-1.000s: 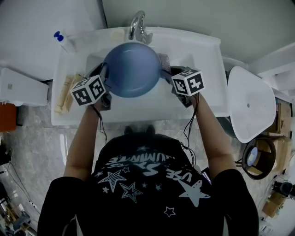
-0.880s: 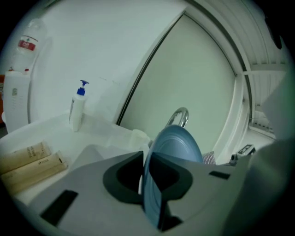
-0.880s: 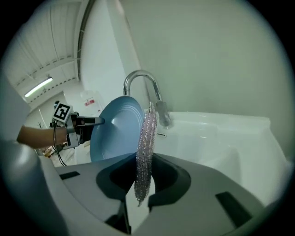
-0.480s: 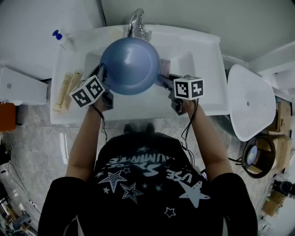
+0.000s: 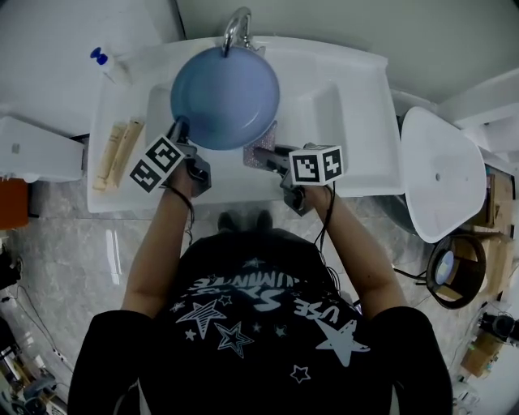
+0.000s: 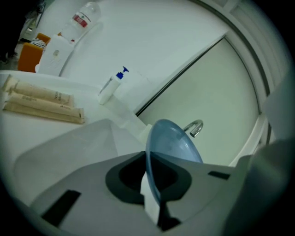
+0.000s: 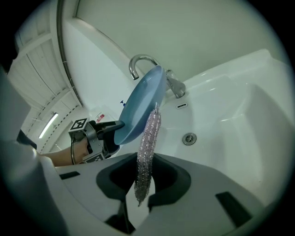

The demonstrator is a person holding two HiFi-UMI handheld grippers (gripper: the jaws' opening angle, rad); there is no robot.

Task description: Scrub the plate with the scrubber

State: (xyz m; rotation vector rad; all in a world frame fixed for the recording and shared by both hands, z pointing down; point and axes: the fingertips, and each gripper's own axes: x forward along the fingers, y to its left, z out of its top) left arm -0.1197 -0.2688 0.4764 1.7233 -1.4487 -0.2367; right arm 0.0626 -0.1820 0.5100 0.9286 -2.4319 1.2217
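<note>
Blue plate (image 5: 225, 97) tilts over the sink (image 5: 357, 97), far rim up by the tap (image 5: 235, 32); the left gripper (image 6: 154, 205) fingers are closing on its near rim. The right gripper (image 7: 140, 197) fingers pinch a glittery scrubber (image 7: 148, 143), upright, tip at the plate. The shirt (image 5: 268, 324) print perhaps reads "USE".

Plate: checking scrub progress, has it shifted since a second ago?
Yes. The plate moved away from the person, toward the faucet; its far rim now overlaps it.

The plate (image 5: 225, 96) now sits farther from the person, its far rim under the tap (image 5: 235, 32). The right gripper (image 5: 258, 154) has drawn back and leftward, with the scrubber (image 5: 266, 139) at the plate's near rim. The left gripper (image 5: 180, 130) jaws are closing on the rim.
</note>
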